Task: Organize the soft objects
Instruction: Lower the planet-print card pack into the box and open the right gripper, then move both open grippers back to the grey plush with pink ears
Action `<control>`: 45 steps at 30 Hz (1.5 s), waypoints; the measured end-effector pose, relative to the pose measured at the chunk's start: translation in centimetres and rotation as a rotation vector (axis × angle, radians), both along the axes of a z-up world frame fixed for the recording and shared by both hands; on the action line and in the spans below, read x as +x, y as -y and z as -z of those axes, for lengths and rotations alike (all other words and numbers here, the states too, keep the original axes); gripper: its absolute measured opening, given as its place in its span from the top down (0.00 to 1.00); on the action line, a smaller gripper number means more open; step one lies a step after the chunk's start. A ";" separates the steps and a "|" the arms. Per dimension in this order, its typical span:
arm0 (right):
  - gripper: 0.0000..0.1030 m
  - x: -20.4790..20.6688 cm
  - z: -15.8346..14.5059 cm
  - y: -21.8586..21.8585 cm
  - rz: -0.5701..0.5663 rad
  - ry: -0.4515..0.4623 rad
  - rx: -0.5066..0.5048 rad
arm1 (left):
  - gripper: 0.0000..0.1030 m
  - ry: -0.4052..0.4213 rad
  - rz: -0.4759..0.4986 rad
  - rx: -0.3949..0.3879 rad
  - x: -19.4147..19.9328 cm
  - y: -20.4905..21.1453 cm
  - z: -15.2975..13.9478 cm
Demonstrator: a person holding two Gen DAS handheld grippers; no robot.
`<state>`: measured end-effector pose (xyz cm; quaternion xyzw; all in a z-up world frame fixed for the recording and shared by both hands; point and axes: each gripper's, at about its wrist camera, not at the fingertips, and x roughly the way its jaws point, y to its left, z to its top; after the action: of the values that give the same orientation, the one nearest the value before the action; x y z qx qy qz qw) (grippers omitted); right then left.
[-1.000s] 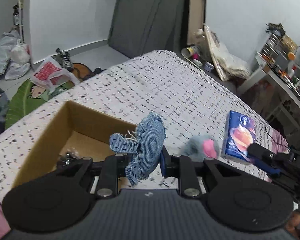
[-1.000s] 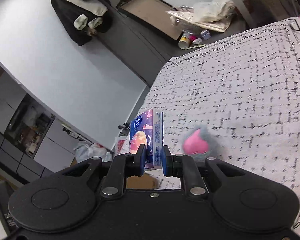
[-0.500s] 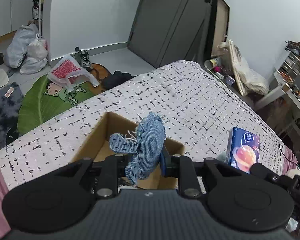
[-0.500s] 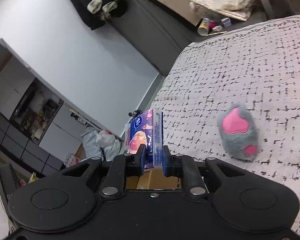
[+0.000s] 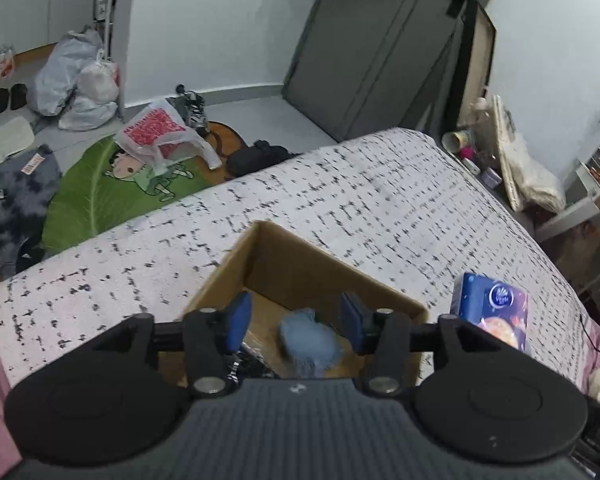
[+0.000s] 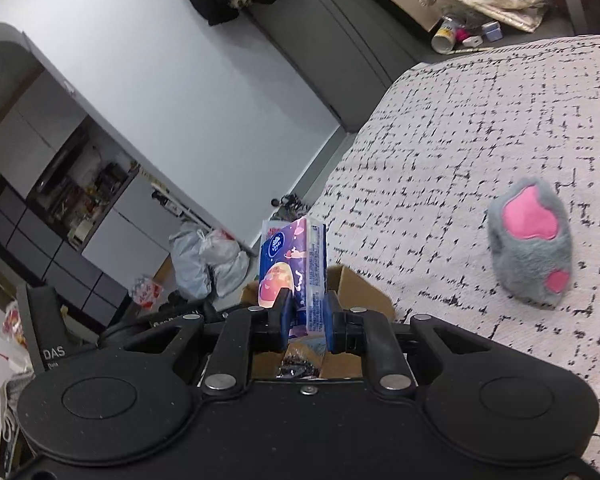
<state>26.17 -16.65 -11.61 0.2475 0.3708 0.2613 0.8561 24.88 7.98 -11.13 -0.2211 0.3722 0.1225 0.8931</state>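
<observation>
A cardboard box (image 5: pixel 236 258) stands open on the patterned bedspread. My left gripper (image 5: pixel 296 320) is open just above it. A blue denim soft piece (image 5: pixel 310 344), blurred, lies or falls inside the box below the fingers. My right gripper (image 6: pixel 306 318) is shut on a blue tissue pack (image 6: pixel 294 264), held upright above the box's edge (image 6: pixel 364 292); the pack also shows in the left wrist view (image 5: pixel 490 310). A grey plush paw with pink pads (image 6: pixel 532 240) lies on the bed to the right.
The bedspread (image 5: pixel 360 192) stretches away behind the box. The floor beyond holds a green leaf rug (image 5: pixel 100 188), plastic bags (image 5: pixel 76 80) and a dark door (image 5: pixel 372 40). Clutter sits beside the bed's far corner (image 5: pixel 512 160).
My left gripper has opened and let go of the denim piece, which has dropped into the box. My right gripper with the tissue pack has moved over the box's edge.
</observation>
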 end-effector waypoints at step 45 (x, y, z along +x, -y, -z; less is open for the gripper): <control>0.40 0.5 -0.9 8.4 0.138 -0.048 -0.056 | 0.30 0.011 0.150 0.090 1.5 7.6 -3.4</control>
<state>26.66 -25.02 -10.74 0.2547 0.3802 0.1851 0.8697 26.42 0.35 -7.77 -0.1529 0.3771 0.0705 0.9107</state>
